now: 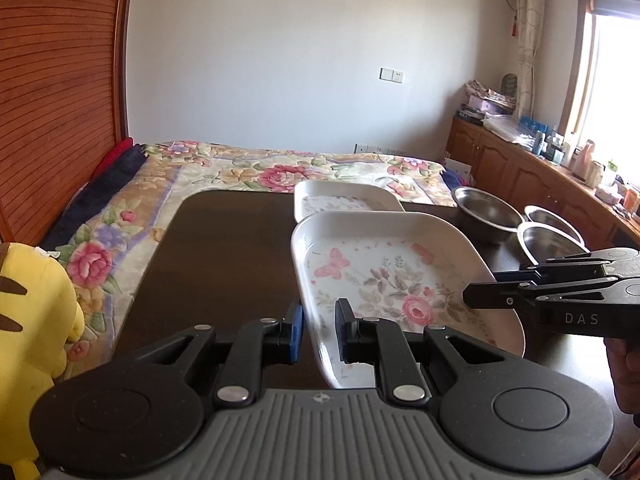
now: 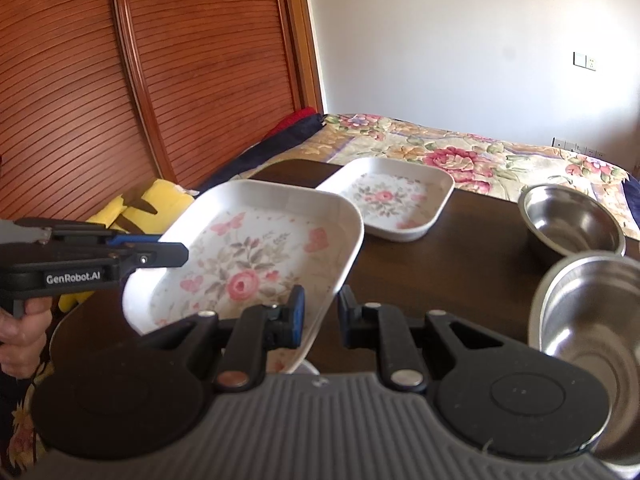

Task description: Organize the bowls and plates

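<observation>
Plates and bowls share a dark wooden table (image 1: 224, 248) set against a bed with a floral quilt (image 1: 248, 168). Nearest, a white square plate (image 1: 384, 276) printed with pink roses and butterflies is held tilted above the table between both tools. The left gripper (image 1: 319, 330) has its blue-padded fingers (image 1: 297, 324) either side of the plate's near left rim, pinching it. The right gripper (image 2: 321, 316) straddles the plate's near right corner, one finger over the inside and one outside; its fingers look set a little apart from the rim, so a firm pinch cannot be confirmed. A hand (image 2: 18, 332) grips the left tool's handle at the left edge of the right wrist view.

Farther off, a second plate (image 2: 394, 200) of the same floral pattern lies flat on the table. To the right stand three steel bowls: a near one (image 2: 588, 312), a far one (image 2: 570, 216), and a third (image 1: 554, 218) seen only in the left wrist view.

A yellow plush toy (image 1: 32, 320) sits at the near left by the bed. Slatted wooden wardrobe doors (image 2: 140, 80) fill the left, a white wall (image 1: 300, 60) closes the far side, and a wooden cabinet (image 1: 520, 172) crowded with bottles runs beneath a bright window (image 1: 616, 100) on the right.
</observation>
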`<state>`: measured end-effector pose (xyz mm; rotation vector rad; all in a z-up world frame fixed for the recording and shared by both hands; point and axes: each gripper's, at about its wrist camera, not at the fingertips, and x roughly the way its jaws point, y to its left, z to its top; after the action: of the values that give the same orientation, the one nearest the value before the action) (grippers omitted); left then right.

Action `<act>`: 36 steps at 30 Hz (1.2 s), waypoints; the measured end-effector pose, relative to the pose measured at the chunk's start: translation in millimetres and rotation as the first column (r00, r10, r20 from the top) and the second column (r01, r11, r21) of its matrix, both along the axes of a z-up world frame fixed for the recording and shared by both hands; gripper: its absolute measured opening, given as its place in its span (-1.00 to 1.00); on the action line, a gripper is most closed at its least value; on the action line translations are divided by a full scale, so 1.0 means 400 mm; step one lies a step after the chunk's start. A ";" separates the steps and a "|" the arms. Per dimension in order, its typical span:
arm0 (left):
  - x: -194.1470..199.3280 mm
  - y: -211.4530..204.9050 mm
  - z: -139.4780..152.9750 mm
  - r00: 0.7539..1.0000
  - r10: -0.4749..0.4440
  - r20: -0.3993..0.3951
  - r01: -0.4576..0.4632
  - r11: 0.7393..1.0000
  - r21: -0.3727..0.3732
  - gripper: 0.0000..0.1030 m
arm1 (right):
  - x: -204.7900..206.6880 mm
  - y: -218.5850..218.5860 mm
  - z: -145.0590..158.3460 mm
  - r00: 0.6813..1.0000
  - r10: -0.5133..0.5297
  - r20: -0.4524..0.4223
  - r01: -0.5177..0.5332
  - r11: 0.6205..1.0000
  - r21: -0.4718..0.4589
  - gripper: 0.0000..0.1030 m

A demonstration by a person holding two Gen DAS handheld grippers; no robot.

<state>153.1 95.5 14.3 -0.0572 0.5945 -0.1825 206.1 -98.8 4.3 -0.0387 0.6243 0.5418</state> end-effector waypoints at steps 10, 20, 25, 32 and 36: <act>-0.052 -0.032 -0.020 1.000 -0.008 -0.023 0.008 1.000 0.007 -0.67 | -0.053 -0.023 -0.019 1.000 0.004 0.004 -0.004 1.000 -0.003 -0.62; -0.085 -0.039 -0.038 0.999 -0.009 -0.046 0.009 1.000 0.006 -0.67 | -0.099 -0.034 -0.029 1.000 0.012 0.009 -0.012 1.000 0.008 -0.61; -0.103 -0.037 -0.049 0.998 -0.007 -0.056 0.007 1.000 0.001 -0.67 | -0.116 -0.035 -0.044 1.000 0.020 -0.003 -0.020 1.000 0.006 -0.62; -0.128 -0.036 -0.053 0.998 -0.009 -0.057 0.009 1.000 -0.002 -0.67 | -0.140 -0.038 -0.048 1.000 0.028 -0.006 -0.028 1.000 0.014 -0.62; -0.144 -0.037 -0.058 0.998 -0.009 -0.061 0.009 1.000 -0.003 -0.67 | -0.156 -0.038 -0.053 0.999 0.035 -0.008 -0.035 0.999 0.010 -0.62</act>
<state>95.6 80.7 -8.9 -0.0625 0.6554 -0.1910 143.9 -114.0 -16.8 -0.0383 0.6298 0.5786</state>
